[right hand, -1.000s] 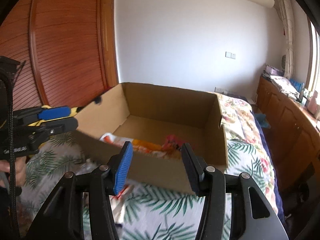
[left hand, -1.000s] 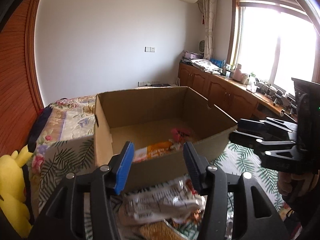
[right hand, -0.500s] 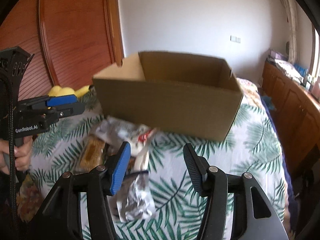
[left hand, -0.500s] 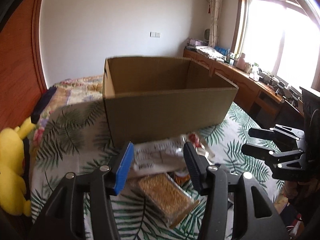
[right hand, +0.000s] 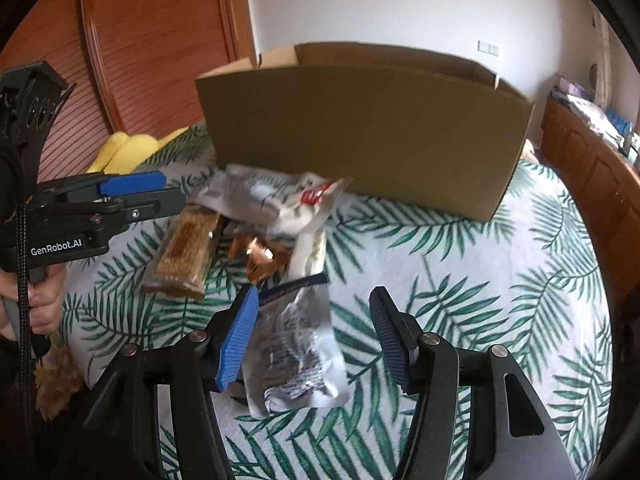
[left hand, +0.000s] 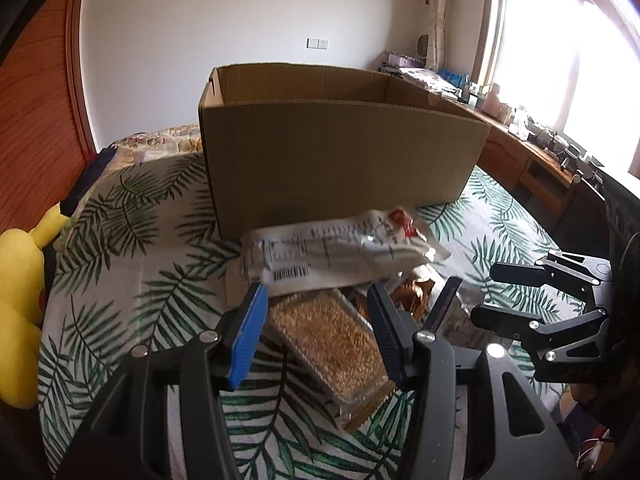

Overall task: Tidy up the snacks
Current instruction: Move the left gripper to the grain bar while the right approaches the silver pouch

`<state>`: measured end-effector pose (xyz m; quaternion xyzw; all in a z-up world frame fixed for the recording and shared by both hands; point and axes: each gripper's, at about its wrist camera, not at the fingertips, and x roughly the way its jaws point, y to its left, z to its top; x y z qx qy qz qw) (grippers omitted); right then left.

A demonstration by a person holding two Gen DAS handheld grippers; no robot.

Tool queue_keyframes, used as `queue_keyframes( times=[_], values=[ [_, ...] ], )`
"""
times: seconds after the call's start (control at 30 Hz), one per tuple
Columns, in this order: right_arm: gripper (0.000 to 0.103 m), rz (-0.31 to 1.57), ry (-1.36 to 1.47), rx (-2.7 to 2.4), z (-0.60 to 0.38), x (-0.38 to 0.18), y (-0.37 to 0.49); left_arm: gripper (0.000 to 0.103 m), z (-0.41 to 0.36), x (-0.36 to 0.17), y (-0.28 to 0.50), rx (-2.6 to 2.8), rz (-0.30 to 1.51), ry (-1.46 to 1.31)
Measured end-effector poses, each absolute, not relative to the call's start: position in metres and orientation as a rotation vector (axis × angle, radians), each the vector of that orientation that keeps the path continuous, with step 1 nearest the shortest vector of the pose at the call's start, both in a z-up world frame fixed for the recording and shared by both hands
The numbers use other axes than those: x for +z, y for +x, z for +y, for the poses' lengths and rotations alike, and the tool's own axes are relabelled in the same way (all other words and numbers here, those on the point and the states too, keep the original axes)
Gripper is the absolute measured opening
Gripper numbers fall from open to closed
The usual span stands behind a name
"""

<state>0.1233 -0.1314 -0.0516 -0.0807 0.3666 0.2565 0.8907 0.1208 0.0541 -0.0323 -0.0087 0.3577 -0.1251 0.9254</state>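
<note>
A big open cardboard box (left hand: pixel 340 160) (right hand: pixel 360 128) stands on the leaf-print bed cover (left hand: pixel 120 240). A pile of snacks lies before its front wall: a long white packet (left hand: pixel 340 248) (right hand: pixel 264 200), a clear pack of brown snacks (left hand: pixel 324 336) (right hand: pixel 184 256), a copper-wrapped piece (right hand: pixel 260 256) and a silver foil packet (right hand: pixel 296 344). My left gripper (left hand: pixel 316 300) (right hand: pixel 160 192) hangs open over the brown pack. My right gripper (right hand: pixel 314 300) (left hand: pixel 516 292) is opening its jaws; the foil packet lies beneath them, and the pads do not press on it.
A yellow plush toy (left hand: pixel 20 300) (right hand: pixel 124 148) sits at the bed's left side by a wooden slatted door (right hand: pixel 140 40). Wooden cabinets (left hand: pixel 532 168) with clutter run under the window on the right. A hand (right hand: pixel 40 304) holds the left gripper's handle.
Both grippers have sunk from above the box's rim to the snack pile in front of it; the box's inside is now hidden. The right jaws have widened slightly.
</note>
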Motion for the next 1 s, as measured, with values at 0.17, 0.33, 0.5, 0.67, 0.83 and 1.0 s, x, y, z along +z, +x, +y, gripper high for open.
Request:
queue_keyframes(
  times=[0.17, 0.33, 0.5, 0.67, 0.83, 1.0],
  values=[
    [0.06, 0.792, -0.193, 0.541, -0.127, -0.063, 0.121, 0.052, 0.053, -0.04, 0.119, -0.255, 0.753, -0.019],
    [0.062, 0.819, -0.232, 0.56, -0.12, -0.073, 0.119, 0.052, 0.051, -0.043, 0.118, -0.261, 0.76, -0.024],
    [0.067, 0.816, -0.259, 0.562, -0.118, -0.077, 0.115, 0.052, 0.049, -0.047, 0.119, -0.265, 0.771, -0.029],
    [0.069, 0.819, -0.292, 0.566, -0.114, -0.079, 0.115, 0.052, 0.046, -0.049, 0.121, -0.267, 0.782, -0.033],
    [0.074, 0.816, -0.287, 0.569, -0.115, -0.08, 0.118, 0.053, 0.041, -0.051, 0.125, -0.239, 0.788, -0.015],
    [0.077, 0.811, -0.288, 0.576, -0.113, -0.081, 0.118, 0.059, 0.032, -0.053, 0.134, -0.175, 0.804, 0.029]
  ],
)
